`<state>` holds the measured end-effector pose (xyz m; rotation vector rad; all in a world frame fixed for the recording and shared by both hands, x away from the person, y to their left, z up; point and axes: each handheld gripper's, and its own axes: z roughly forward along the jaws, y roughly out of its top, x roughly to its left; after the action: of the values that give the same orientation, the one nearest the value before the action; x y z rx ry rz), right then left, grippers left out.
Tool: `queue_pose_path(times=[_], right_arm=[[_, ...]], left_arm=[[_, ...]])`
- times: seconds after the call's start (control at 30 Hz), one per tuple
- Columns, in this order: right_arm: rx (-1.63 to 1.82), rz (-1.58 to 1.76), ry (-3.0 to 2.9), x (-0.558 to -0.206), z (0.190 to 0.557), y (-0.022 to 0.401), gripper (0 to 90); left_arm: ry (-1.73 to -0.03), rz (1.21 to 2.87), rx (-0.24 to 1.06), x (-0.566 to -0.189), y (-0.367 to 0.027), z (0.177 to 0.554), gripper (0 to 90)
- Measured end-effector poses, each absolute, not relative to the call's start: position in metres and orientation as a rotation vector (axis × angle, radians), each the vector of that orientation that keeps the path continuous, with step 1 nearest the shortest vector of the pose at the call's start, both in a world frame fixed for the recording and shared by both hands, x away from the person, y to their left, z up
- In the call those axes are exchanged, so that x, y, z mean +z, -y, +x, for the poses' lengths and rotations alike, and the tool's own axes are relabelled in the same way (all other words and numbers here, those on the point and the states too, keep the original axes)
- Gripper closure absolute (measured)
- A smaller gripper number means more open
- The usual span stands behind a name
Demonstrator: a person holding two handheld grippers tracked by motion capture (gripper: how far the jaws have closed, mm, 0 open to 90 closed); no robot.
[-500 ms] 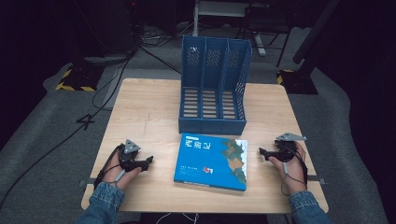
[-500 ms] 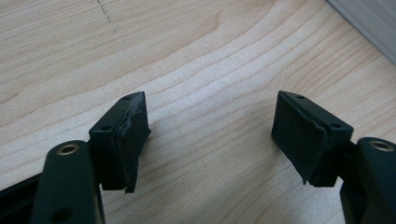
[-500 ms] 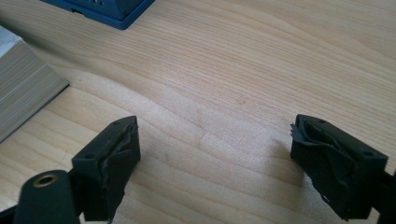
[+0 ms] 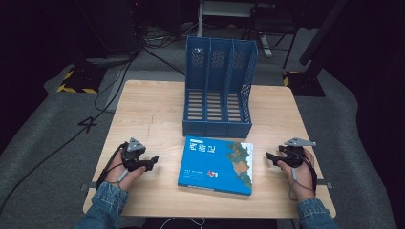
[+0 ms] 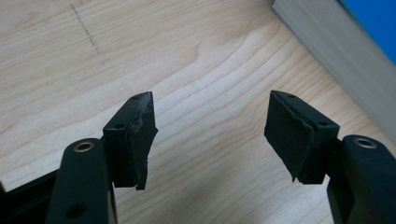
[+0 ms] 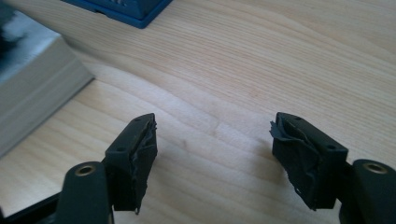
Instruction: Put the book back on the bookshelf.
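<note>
Wood table (image 4: 153,109) in a dark room holds a blue file rack (image 4: 218,88), a blue book (image 4: 217,164) lying flat before it. Left gripper (image 4: 152,162) and right gripper (image 4: 270,157) flank the book, jaws spread, empty.

Left gripper (image 4: 152,161) edged slightly toward book (image 4: 217,165) (barely perceptible shift).

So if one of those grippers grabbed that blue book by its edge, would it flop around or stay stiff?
Probably fairly stiff: the book lies flat on the table, and the right gripper view shows a thick block of pages. That thickness suggests it is heavy for a pinch at one edge, so it may sag or swing. The cover looks glossy, so it could slip between the pads.
</note>
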<state>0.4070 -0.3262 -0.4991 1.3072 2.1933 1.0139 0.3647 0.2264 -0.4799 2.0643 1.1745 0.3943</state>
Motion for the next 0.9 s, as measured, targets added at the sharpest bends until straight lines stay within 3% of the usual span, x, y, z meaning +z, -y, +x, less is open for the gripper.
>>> queue_pose_path(times=[0.43,0.9], right_arm=[[1.123,1.188,-2.307,-0.476,0.378,0.298,21.9],[1.141,1.004,-2.488,-0.469,0.351,0.25,19.6]], left_arm=[[-1.039,2.075,0.282,-0.463,-0.189,0.371,34.7],[-0.961,2.125,0.173,-0.467,-0.157,0.373,34.8]])
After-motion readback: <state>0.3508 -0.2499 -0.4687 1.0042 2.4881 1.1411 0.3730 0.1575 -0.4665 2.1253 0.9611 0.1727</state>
